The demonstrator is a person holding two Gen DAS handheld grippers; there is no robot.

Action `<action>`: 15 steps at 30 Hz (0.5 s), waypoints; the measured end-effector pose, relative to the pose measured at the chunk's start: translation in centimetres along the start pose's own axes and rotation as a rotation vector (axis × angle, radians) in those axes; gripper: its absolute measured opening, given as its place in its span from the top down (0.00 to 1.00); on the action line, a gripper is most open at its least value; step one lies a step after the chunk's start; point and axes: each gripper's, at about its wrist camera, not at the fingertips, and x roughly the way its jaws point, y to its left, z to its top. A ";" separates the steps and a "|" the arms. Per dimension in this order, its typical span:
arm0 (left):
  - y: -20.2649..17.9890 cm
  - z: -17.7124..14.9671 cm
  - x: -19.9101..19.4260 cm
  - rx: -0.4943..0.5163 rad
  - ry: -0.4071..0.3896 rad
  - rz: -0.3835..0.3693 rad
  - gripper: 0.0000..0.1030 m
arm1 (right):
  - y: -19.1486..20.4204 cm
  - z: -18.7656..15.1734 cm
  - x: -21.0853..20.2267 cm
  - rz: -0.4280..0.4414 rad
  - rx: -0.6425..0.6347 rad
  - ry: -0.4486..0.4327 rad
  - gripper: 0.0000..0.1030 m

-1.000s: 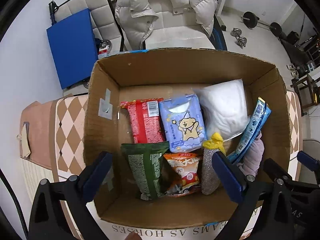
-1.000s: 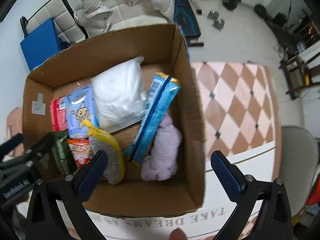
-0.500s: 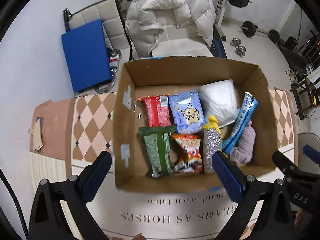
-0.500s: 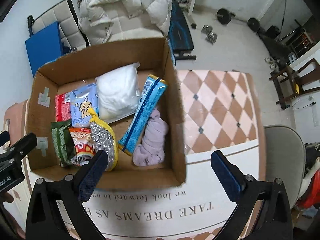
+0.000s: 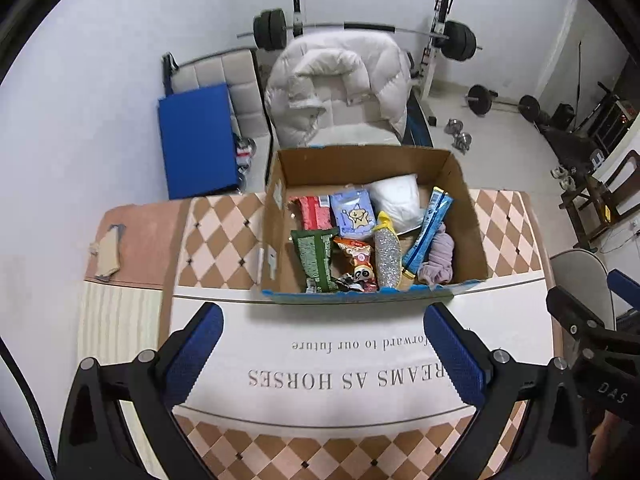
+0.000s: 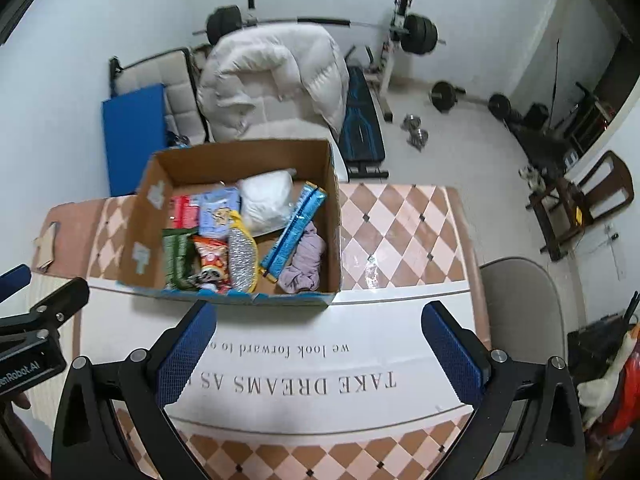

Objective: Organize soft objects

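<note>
An open cardboard box point(image 5: 468, 216) point(image 6: 140, 240) stands on the table and holds soft packs: a red pack point(image 5: 316, 212), a blue tissue pack point(image 5: 354, 214), a white pillow bag point(image 5: 396, 196), a green bag point(image 5: 316, 260), an orange snack bag point(image 5: 358, 258), a silver-and-yellow scrubber point(image 5: 387, 254), a long blue pack point(image 5: 428, 226) and a lilac cloth point(image 5: 438, 256) point(image 6: 304, 258). My left gripper point(image 5: 322, 354) hangs open above the white band in front of the box. My right gripper point(image 6: 318, 354) is open too, with nothing between its fingers.
The table has a checkered cloth point(image 5: 216, 236) with a white lettered band point(image 5: 320, 376). A scrap of cardboard point(image 5: 106, 250) lies at the left edge. Behind the table are a chair with a white down jacket point(image 5: 340, 88), a blue mat point(image 5: 196, 140) and a barbell rack point(image 5: 360, 32). A grey chair point(image 6: 520, 300) stands at the right.
Both grippers have pulled back and up from over the box, so it looks smaller and farther. Both stay open. The box's contents have not moved.
</note>
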 end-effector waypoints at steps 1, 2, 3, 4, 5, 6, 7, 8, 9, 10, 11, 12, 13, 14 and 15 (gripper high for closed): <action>-0.1 -0.4 -0.9 -0.002 -0.015 0.002 0.00 | -0.1 -0.5 -1.5 0.010 0.001 -0.016 0.00; -0.2 -0.8 -1.8 -0.005 -0.031 0.004 0.00 | -0.2 -0.8 -2.5 0.018 0.006 -0.025 0.00; -0.2 -1.3 -3.0 -0.009 -0.049 0.009 0.00 | -0.5 -1.3 -3.7 0.028 0.018 -0.039 0.00; -0.3 -1.7 -3.8 -0.011 -0.060 0.010 0.00 | -0.6 -1.7 -4.7 0.032 0.022 -0.049 0.00; -0.3 -2.1 -4.6 -0.014 -0.068 0.007 0.00 | -0.8 -2.2 -5.8 0.034 0.025 -0.060 0.00; -0.3 -2.4 -5.4 -0.020 -0.073 0.003 0.00 | -1.0 -2.8 -7.0 0.034 0.031 -0.074 0.00; -0.3 -2.7 -6.2 -0.025 -0.076 -0.004 0.00 | -1.1 -3.2 -8.0 0.036 0.035 -0.084 0.00; -0.3 -3.0 -6.9 -0.031 -0.080 -0.013 0.00 | -1.3 -3.7 -9.1 0.039 0.035 -0.097 0.00; -0.3 -3.4 -7.8 -0.036 -0.087 -0.023 0.00 | -1.5 -4.2 -10.2 0.037 0.034 -0.111 0.00; -0.3 -3.6 -8.4 -0.037 -0.092 -0.026 0.00 | -1.5 -4.6 -11.3 0.035 0.033 -0.124 0.00; -0.3 -3.8 -9.2 -0.036 -0.101 -0.032 0.00 | -1.6 -5.2 -12.6 0.033 0.032 -0.139 0.00; -0.3 -4.1 -9.8 -0.039 -0.109 -0.033 0.00 | -1.6 -5.6 -13.4 0.031 0.029 -0.145 0.00; -0.3 -4.4 -10.5 -0.043 -0.118 -0.033 0.00 | -1.7 -6.1 -14.4 0.032 0.026 -0.152 0.00; -0.3 -4.6 -11.2 -0.045 -0.126 -0.038 0.00 | -1.8 -6.5 -15.2 0.035 0.024 -0.156 0.00; -0.4 -4.9 -11.9 -0.044 -0.134 -0.044 0.00 | -1.8 -7.0 -16.1 0.037 0.020 -0.161 0.00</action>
